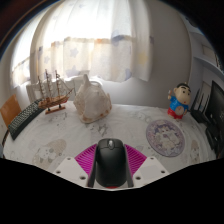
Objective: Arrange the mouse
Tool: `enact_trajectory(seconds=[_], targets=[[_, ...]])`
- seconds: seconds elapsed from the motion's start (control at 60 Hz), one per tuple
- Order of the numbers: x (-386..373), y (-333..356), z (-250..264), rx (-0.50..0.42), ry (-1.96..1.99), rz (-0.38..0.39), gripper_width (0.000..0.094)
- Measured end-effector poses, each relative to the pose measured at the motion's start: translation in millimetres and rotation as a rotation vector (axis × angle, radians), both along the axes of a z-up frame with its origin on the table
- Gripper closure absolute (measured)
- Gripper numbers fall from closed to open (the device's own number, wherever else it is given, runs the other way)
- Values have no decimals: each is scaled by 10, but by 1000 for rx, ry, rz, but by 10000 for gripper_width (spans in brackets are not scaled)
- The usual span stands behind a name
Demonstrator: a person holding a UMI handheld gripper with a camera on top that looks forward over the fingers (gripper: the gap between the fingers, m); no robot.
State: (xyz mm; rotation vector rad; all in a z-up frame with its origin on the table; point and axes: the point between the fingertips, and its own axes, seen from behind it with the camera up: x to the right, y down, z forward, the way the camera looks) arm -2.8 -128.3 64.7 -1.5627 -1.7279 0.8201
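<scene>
The tongs [110, 172] are clamped on a black mouse [110, 160], both magenta pads [86, 158] pressing its sides, just over the marbled tabletop [60, 140]. Beyond stand a model ship [52, 92], a large seashell [92, 100], a round coaster [164, 135] (patterned) and a cartoon figurine [180, 101].

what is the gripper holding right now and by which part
The gripper has a black mouse between its pink-padded fingers, which sit along the mouse's left and right sides. Whether both pads actually press on it cannot be told.
</scene>
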Motion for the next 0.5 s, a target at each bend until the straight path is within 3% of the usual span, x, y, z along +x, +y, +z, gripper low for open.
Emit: enact_trajectory(seconds=[0.117,0.233,0.333,0.5], targets=[[-377,492,815,-53,107,-37,494],[-833,1278,1126,-30,166,-69,496],[-1162,1922,811,-2,134,-93,497],[-1310,2571,-297,6,4,-119,494]])
